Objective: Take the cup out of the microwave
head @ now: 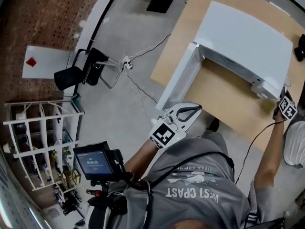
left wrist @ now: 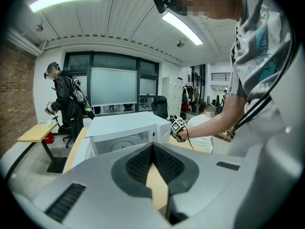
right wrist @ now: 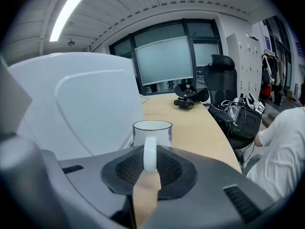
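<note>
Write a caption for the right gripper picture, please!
The right gripper grips a white cup by its handle, beside the white microwave, with the wooden table stretching beyond.

Left gripper (left wrist: 153,145), jaws closed tip to tip on nothing, facing a white box-shaped microwave (left wrist: 128,125) that stands with its door open on a pale wooden tabletop (left wrist: 71,155); the right gripper (left wrist: 177,128), on a person's outstretched arm (left wrist: 209,127), is just beside the microwave's right front corner.
</note>
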